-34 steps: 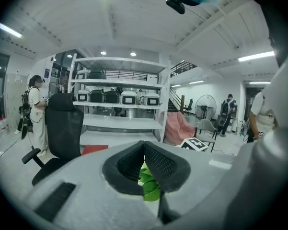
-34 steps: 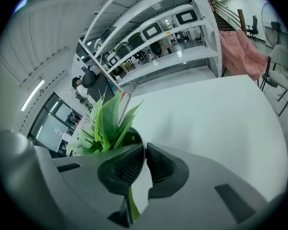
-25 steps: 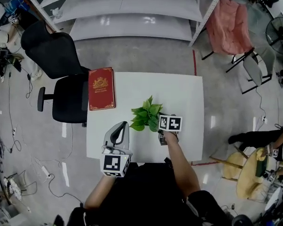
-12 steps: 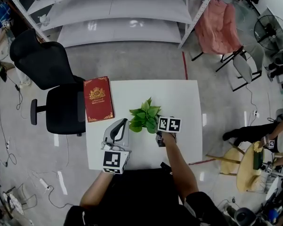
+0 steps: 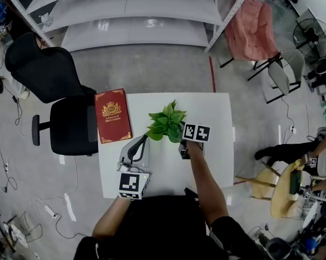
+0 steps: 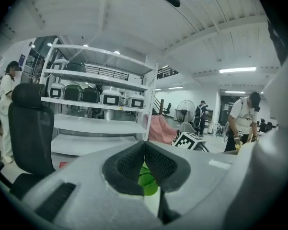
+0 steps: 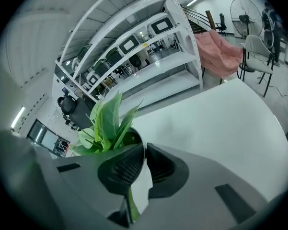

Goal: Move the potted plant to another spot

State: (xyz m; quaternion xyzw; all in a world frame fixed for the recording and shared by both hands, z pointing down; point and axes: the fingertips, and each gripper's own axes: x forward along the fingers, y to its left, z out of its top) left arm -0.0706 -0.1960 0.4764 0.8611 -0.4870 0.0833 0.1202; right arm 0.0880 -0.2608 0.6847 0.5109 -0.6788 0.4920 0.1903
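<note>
The potted plant point(image 5: 165, 122), green leaves in a small white pot, hangs over the middle of the white table point(image 5: 211, 112), toward its far edge. My right gripper point(image 5: 181, 144) is at the plant's right side. In the right gripper view my right gripper point(image 7: 144, 147) is shut on the pot's rim, with the leaves point(image 7: 108, 121) rising to the left and the white pot point(image 7: 140, 188) showing below the jaws. My left gripper point(image 5: 144, 141) rests on the table left of the plant, shut and empty; in its own view point(image 6: 144, 145) a green leaf point(image 6: 146, 182) shows behind the jaws.
A red book point(image 5: 113, 115) lies on the table's far left corner. A black office chair point(image 5: 54, 91) stands left of the table. White shelving point(image 5: 141, 15) runs beyond it, with a pink-draped chair point(image 5: 252, 28) at the right. People stand at the far right.
My right gripper has carried the plant from the table's middle toward its far edge. The left gripper has stayed where it was.
</note>
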